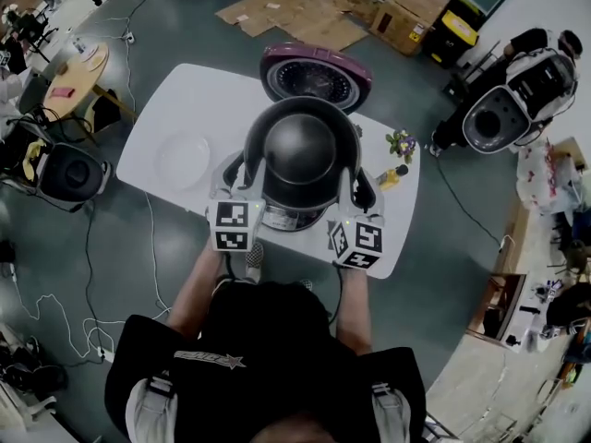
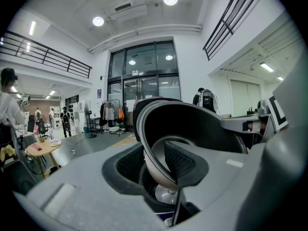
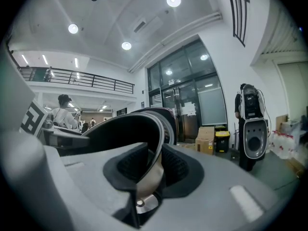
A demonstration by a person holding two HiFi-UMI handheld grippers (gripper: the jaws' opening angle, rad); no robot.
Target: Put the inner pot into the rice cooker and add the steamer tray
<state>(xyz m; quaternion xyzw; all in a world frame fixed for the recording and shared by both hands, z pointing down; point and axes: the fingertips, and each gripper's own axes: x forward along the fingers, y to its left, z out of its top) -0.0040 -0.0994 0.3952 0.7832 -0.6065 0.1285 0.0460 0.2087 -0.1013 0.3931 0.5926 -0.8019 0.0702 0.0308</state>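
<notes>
I hold the dark inner pot (image 1: 303, 148) between both grippers, over the rice cooker body (image 1: 288, 216) on the white table (image 1: 171, 109). My left gripper (image 1: 242, 172) is shut on the pot's left rim (image 2: 150, 143). My right gripper (image 1: 363, 190) is shut on its right rim (image 3: 155, 143). Under the pot, the cooker's round heating plate (image 2: 167, 195) shows through the gap. Behind the pot, the cooker's purple-edged lid (image 1: 316, 74) stands open. The white steamer tray (image 1: 183, 160) lies on the table to the left.
A small bunch of flowers (image 1: 400, 143) and a yellow object (image 1: 391, 175) lie at the table's right end. Flattened cardboard (image 1: 295, 9) covers the floor beyond. A white and black machine (image 1: 511, 100) stands at right, a round wooden table (image 1: 74, 74) at left, and cables (image 1: 92, 275) on the floor.
</notes>
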